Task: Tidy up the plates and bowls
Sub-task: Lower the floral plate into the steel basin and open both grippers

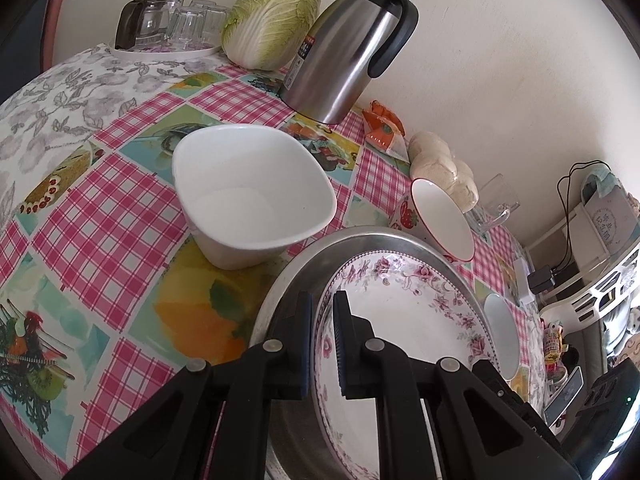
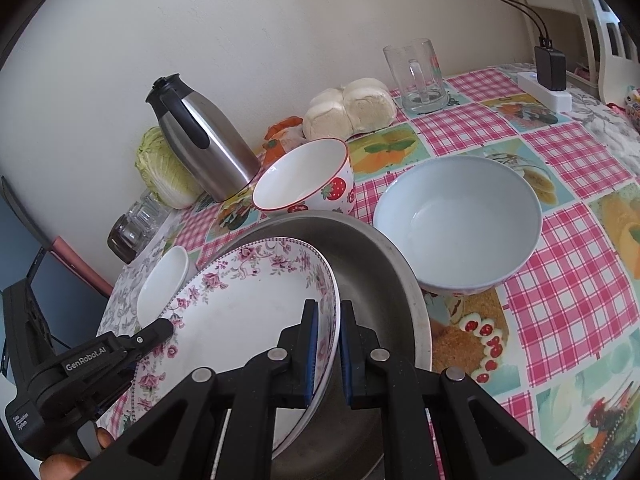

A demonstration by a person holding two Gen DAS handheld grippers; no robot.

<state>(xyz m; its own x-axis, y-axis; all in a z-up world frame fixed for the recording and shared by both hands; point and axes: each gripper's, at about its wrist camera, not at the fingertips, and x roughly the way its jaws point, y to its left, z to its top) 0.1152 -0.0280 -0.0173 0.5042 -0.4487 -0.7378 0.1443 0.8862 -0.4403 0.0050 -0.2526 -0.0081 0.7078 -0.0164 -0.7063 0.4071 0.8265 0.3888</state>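
Note:
A plate with a pink flower border (image 1: pixel 404 312) (image 2: pixel 248 308) sits tilted inside a round metal pan (image 1: pixel 296 268) (image 2: pixel 380 264). My left gripper (image 1: pixel 323 320) is shut on the plate's rim on one side. In the right wrist view its tip (image 2: pixel 162 326) meets the plate's left edge. My right gripper (image 2: pixel 329 320) is shut on the opposite rim. A white square bowl (image 1: pixel 252 208) (image 2: pixel 164 284) stands left of the pan. A strawberry bowl (image 1: pixel 440 220) (image 2: pixel 304 184) stands behind the pan, and a pale blue bowl (image 2: pixel 456 228) (image 1: pixel 502 332) to its right.
Along the wall stand a steel thermos jug (image 1: pixel 352 48) (image 2: pixel 208 140), a cabbage (image 1: pixel 276 20), a tray of glasses (image 1: pixel 176 24), an orange packet (image 1: pixel 382 128), bagged buns (image 2: pixel 348 108) and a glass mug (image 2: pixel 420 76). A power strip with charger (image 2: pixel 550 80) lies far right on the checked tablecloth (image 1: pixel 120 216).

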